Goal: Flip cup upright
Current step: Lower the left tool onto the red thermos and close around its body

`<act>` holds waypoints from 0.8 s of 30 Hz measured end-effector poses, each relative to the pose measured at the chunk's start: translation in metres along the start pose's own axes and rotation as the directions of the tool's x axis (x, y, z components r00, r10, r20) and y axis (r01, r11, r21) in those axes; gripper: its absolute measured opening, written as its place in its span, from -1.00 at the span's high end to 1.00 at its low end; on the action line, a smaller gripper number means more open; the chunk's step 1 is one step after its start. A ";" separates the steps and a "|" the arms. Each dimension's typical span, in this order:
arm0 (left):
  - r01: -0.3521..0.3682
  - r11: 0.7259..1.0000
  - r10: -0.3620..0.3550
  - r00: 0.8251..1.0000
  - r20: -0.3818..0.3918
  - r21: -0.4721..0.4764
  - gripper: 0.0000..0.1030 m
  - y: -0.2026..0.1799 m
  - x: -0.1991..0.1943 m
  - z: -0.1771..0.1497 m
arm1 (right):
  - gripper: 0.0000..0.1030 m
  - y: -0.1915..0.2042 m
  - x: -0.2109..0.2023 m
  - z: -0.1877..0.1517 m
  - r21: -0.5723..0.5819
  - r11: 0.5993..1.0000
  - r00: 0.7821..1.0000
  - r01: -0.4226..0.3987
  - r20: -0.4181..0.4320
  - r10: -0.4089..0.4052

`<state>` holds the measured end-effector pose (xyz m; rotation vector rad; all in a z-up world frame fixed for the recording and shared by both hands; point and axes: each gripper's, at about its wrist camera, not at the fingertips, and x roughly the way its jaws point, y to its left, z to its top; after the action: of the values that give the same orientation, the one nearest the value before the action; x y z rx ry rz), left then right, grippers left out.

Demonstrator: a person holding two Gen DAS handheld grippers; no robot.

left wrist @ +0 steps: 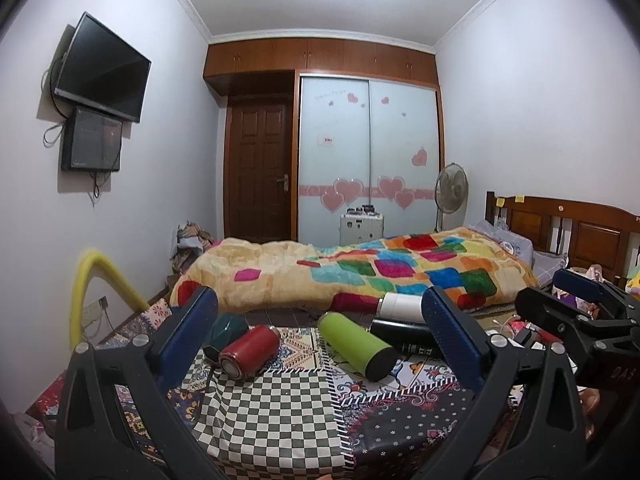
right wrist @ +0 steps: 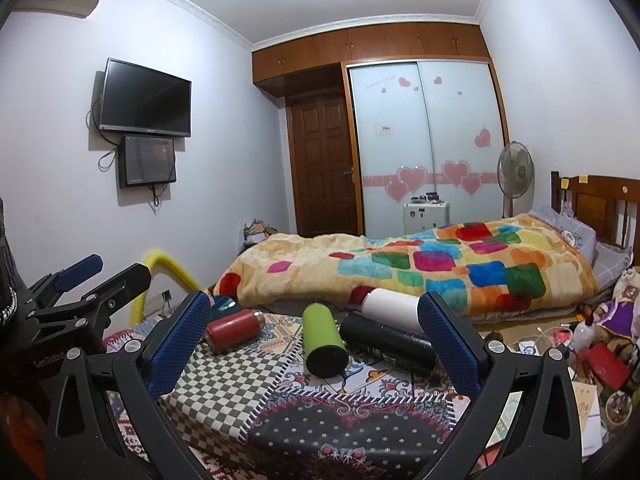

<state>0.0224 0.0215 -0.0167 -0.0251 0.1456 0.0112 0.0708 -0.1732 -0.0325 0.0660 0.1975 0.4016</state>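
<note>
Table [left wrist: 272, 412] with patchwork cloth, foreground. On it, left to right, five cups, all lying on their sides:
- teal cup [left wrist: 230, 330], at the far left edge, partly behind the red one;
- red cup [left wrist: 250, 352], touching the teal;
- green cup [left wrist: 356, 346], dark end toward the camera;
- black cup [left wrist: 400, 334], just beside the green;
- white cup [left wrist: 400, 308], behind the black.

Left gripper [left wrist: 320, 344]: blue fingers spread wide, holding nothing, short of the cups. Right gripper [right wrist: 316, 344]: likewise spread and bare.

Left wrist view alone shows the right gripper from the side, at the right edge. Right wrist view alone shows the left gripper at the left edge and clutter [right wrist: 600, 356] beside the table's right side.

Behind: bed with a patterned blanket [left wrist: 380, 272].
</note>
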 end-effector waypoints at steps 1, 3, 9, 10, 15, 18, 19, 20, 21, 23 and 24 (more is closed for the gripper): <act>0.009 1.000 -0.009 1.000 -0.022 -0.001 -1.00 0.004 0.007 -0.002 | -1.00 -0.002 0.005 -0.003 -0.001 1.000 1.000 0.005 -0.011 -0.005; 0.020 1.000 -0.020 0.997 -0.070 0.004 -1.00 0.009 0.023 -0.007 | -1.00 -0.006 0.014 -0.009 -0.003 1.000 0.999 0.014 -0.037 -0.014; 0.006 0.996 0.020 0.963 -0.268 0.093 -0.77 0.032 0.095 -0.024 | -1.00 -0.020 0.048 -0.022 -0.023 0.999 0.993 0.035 -0.114 -0.038; 0.008 0.994 0.025 0.952 -0.305 0.105 -0.72 0.036 0.110 -0.027 | -1.00 -0.022 0.053 -0.024 -0.023 0.999 0.992 0.038 -0.122 -0.040; 0.031 0.992 0.026 0.893 -0.449 0.120 -0.53 0.058 0.173 -0.044 | -1.00 -0.033 0.082 -0.033 0.000 1.000 0.985 0.026 -0.172 -0.026; 0.048 0.990 0.032 0.849 -0.527 0.136 -0.48 0.068 0.210 -0.054 | -1.00 -0.035 0.096 -0.040 0.000 1.000 0.980 0.028 -0.199 -0.027; 0.050 0.989 0.036 0.836 -0.547 0.142 -0.47 0.071 0.222 -0.058 | -1.00 -0.036 0.101 -0.041 0.002 1.000 0.977 0.026 -0.210 -0.025; 0.052 0.988 0.043 0.817 -0.576 0.148 -0.43 0.076 0.237 -0.064 | -1.00 -0.037 0.106 -0.044 0.004 1.000 0.975 0.022 -0.220 -0.020; 0.058 0.987 0.042 0.804 -0.593 0.149 -0.39 0.079 0.242 -0.066 | -1.00 -0.038 0.109 -0.046 0.005 1.000 0.974 0.019 -0.226 -0.018; 0.068 0.985 0.049 0.772 -0.634 0.159 -0.31 0.085 0.262 -0.074 | -1.00 -0.038 0.114 -0.049 0.005 1.000 0.971 0.014 -0.240 -0.013; 0.071 0.985 0.049 0.759 -0.649 0.159 -0.31 0.087 0.269 -0.077 | -1.00 -0.038 0.116 -0.051 0.004 1.000 0.969 0.012 -0.246 -0.011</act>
<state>0.2766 0.1094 -0.1344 0.1503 0.8548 -0.0234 0.1798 -0.1612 -0.1068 0.0204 0.4443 0.3974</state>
